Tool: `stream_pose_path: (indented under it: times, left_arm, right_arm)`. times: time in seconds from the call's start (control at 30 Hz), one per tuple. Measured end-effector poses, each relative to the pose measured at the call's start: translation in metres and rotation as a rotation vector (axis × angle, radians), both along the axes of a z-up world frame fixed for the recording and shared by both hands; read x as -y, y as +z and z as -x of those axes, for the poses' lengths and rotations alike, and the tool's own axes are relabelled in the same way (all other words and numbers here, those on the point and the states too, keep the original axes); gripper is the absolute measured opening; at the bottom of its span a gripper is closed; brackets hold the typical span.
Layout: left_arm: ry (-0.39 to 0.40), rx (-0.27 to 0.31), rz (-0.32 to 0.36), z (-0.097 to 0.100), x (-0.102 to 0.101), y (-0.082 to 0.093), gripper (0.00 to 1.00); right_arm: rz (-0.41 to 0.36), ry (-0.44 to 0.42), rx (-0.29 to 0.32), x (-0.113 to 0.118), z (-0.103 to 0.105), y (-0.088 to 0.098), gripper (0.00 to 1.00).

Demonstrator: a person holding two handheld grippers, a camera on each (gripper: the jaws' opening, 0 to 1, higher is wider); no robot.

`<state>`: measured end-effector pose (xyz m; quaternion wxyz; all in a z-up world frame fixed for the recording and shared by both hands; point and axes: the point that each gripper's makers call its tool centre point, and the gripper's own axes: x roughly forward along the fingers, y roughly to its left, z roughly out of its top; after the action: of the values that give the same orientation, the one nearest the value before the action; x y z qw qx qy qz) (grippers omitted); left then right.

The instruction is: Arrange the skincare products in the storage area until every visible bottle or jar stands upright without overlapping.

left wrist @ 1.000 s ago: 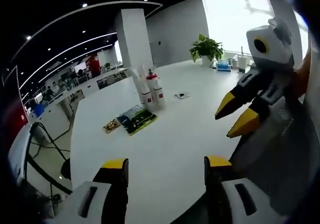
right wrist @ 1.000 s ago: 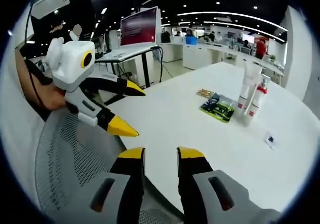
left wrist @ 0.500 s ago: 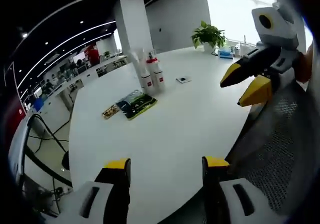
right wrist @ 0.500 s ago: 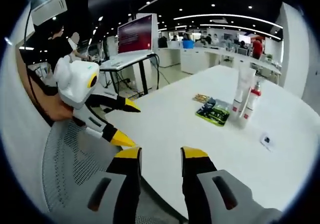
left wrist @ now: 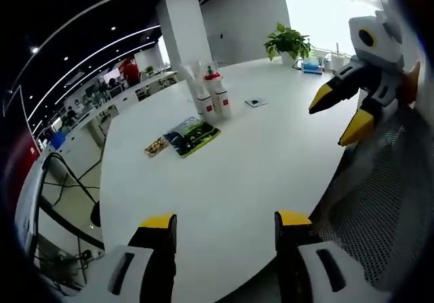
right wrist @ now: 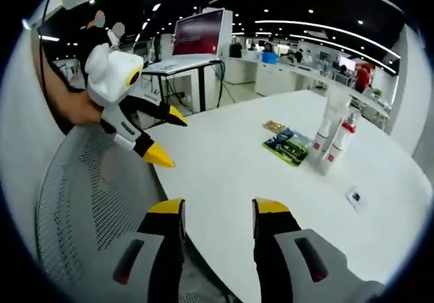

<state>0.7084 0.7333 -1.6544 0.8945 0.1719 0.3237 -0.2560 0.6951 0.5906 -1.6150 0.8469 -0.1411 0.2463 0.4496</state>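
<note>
On the round white worktop (left wrist: 224,174) two tall white skincare bottles with red labels (left wrist: 211,96) stand upright side by side, touching or nearly so, well apart from both grippers. Just beside them lies a flat dark green packet (left wrist: 192,136), next to a smaller patterned packet (left wrist: 156,147) whose print is too small to read. A small white card (right wrist: 355,197) lies beyond. The left gripper (left wrist: 225,220) and right gripper (right wrist: 217,207) hover with yellow-tipped fingers spread, holding nothing, above a grey mesh chair (right wrist: 81,201), partly cut off
</note>
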Motion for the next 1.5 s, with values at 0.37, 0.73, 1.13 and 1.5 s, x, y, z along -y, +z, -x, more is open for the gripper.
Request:
stream_pose_path:
  times: [0.37, 0.73, 1.13, 1.5]
  left_arm:
    - [0.005, 0.0, -0.002, 0.0, -0.001, -0.001, 0.59]
    - [0.011, -0.006, 0.014, 0.001, -0.003, -0.001, 0.6]
    - [0.026, -0.007, -0.002, 0.001, -0.007, -0.002, 0.59]
    - [0.035, -0.036, -0.02, 0.002, -0.01, -0.008, 0.56]
  right_arm:
    - [-0.042, -0.011, -0.01, 0.001, -0.002, 0.005, 0.35]
    - [-0.132, -0.039, -0.044, 0.002, -0.006, 0.017, 0.36]
    - [-0.223, -0.286, -0.087, 0.07, -0.08, 0.029, 0.46]
    - [-0.098, -0.333, -0.109, 0.125, -0.141, 0.004, 0.58]
